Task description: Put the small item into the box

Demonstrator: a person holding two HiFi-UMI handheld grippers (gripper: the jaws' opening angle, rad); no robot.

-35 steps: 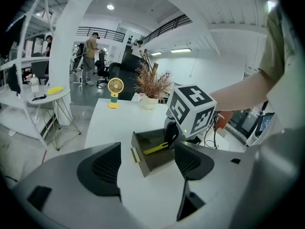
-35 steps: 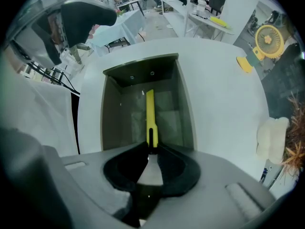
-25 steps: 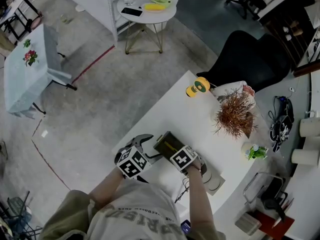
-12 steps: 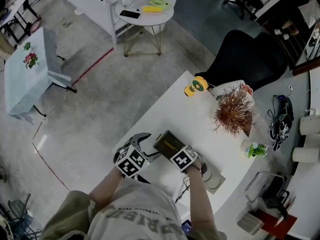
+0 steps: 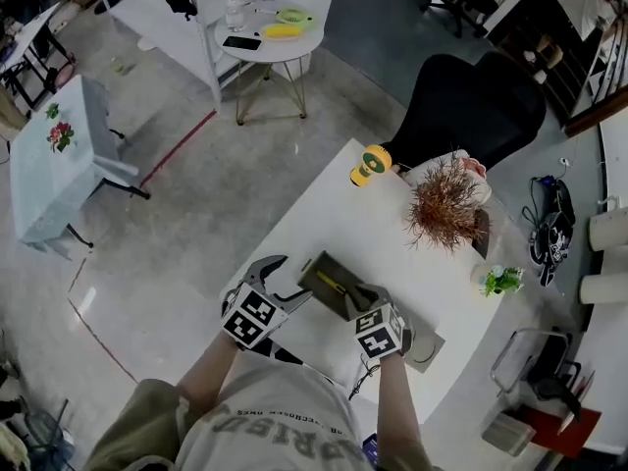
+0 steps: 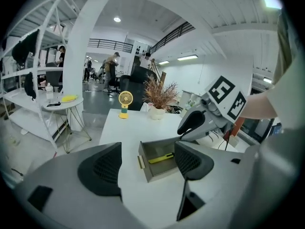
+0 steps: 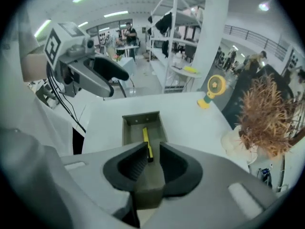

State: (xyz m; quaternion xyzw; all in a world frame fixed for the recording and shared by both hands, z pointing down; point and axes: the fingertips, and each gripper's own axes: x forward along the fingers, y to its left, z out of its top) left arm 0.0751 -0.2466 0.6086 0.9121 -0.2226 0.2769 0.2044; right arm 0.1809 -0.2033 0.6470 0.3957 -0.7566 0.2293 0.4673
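A rectangular grey-green open box stands near the front edge of the white table. The thin yellow stick-shaped item lies on the floor of the box, along its length.

The right gripper hangs over the near end of the box. Its jaws are only a little apart, and the near end of the yellow item shows in the gap, close to the left pad; the gap is wider than the item.

The left gripper is at the other side of the box, jaws wide apart and holding nothing.

Farther on the table are a small yellow fan and a dry brown plant.
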